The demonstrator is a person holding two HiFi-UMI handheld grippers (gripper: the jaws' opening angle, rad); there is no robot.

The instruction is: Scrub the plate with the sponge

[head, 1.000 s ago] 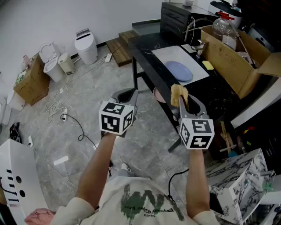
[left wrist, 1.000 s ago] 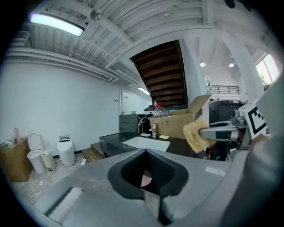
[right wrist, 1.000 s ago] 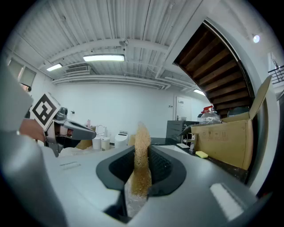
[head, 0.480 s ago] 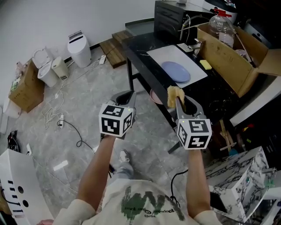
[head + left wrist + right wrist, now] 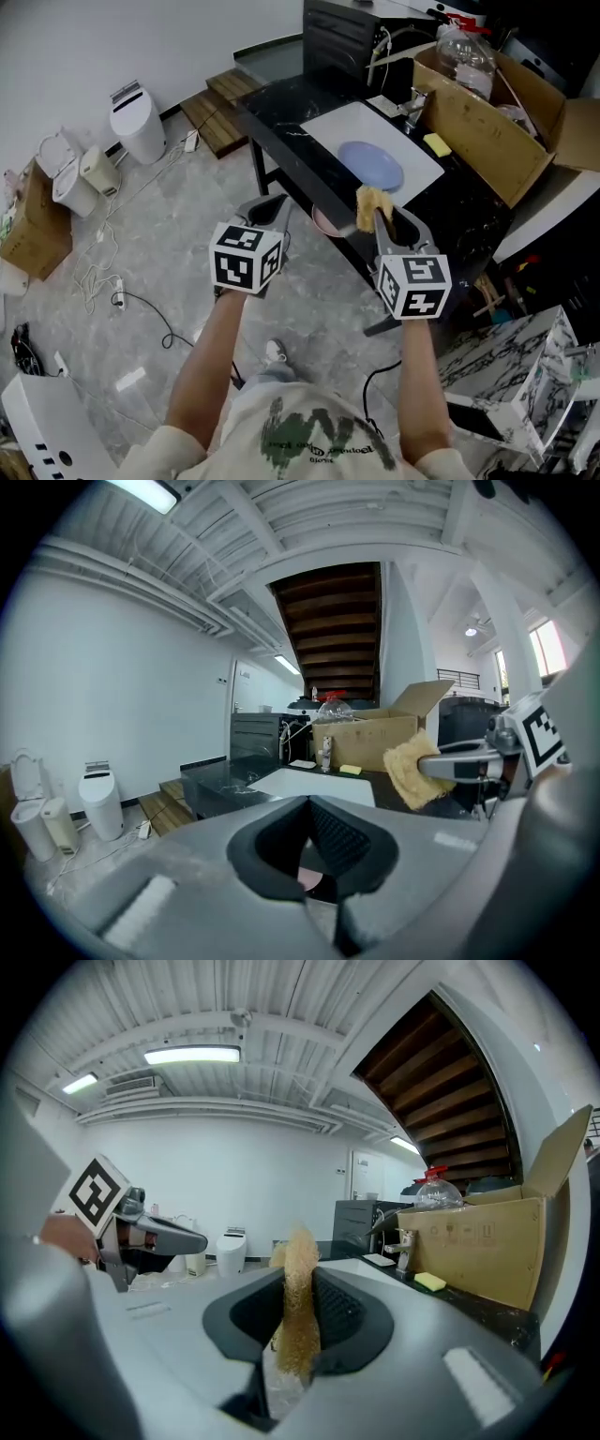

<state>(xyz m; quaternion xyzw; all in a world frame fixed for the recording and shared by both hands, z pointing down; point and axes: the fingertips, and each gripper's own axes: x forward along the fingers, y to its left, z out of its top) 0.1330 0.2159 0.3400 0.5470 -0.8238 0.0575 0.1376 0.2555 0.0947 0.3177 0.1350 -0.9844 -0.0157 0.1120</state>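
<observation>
A pale blue plate (image 5: 370, 164) lies on a white mat (image 5: 328, 127) on the black table. My right gripper (image 5: 376, 212) hovers over the table's near edge, just short of the plate, shut on a tan sponge (image 5: 371, 202). That sponge (image 5: 298, 1307) stands upright between the jaws in the right gripper view. Level with it, my left gripper (image 5: 271, 208) hangs over the floor left of the table, shut and holding nothing. In the left gripper view the sponge (image 5: 412, 771) shows at the right.
A cardboard box (image 5: 506, 122) with a water bottle (image 5: 466, 52) stands right of the mat, a yellow sponge (image 5: 437, 143) beside it. A black appliance (image 5: 342, 33) sits at the table's far end. A pink bowl (image 5: 325, 221) is below the table edge. White bins (image 5: 138, 117) and cables lie on the floor.
The table and plate have drawn nearer and shifted left in the head view. Both grippers keep their pose, the right one still shut on the sponge.
</observation>
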